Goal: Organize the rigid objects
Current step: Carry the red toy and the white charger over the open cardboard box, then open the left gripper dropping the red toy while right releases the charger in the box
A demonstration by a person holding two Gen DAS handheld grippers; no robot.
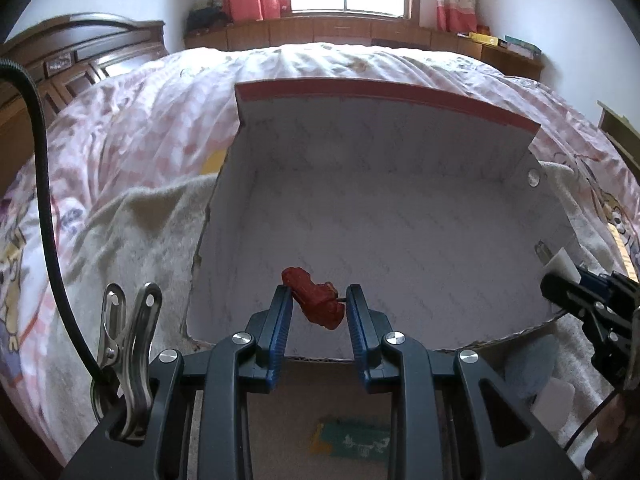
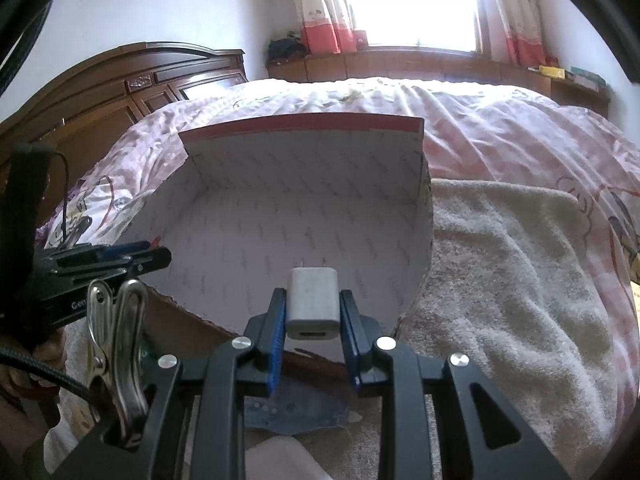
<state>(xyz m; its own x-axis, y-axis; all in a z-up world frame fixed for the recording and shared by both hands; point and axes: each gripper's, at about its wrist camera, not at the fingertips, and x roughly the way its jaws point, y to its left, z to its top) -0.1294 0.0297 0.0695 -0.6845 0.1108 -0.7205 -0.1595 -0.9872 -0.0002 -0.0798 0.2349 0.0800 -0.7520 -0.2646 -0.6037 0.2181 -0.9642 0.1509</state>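
An open cardboard box [image 1: 360, 184] is parked on a towel [image 2: 500, 280] on the bed. Over its near edge, a red toy [image 1: 314, 298] is clamped in the left tongs [image 1: 318, 312], a white charger [image 2: 313, 305] in the right tongs [image 2: 312, 320].

On the side of the left gripper [image 2: 160, 258], seen from the right wrist, white letters begin "Gen"; the rest is hidden behind a metal clip [image 2: 116, 344]. The box [image 2: 304, 128] lining bears a faint repeated print, too small to read
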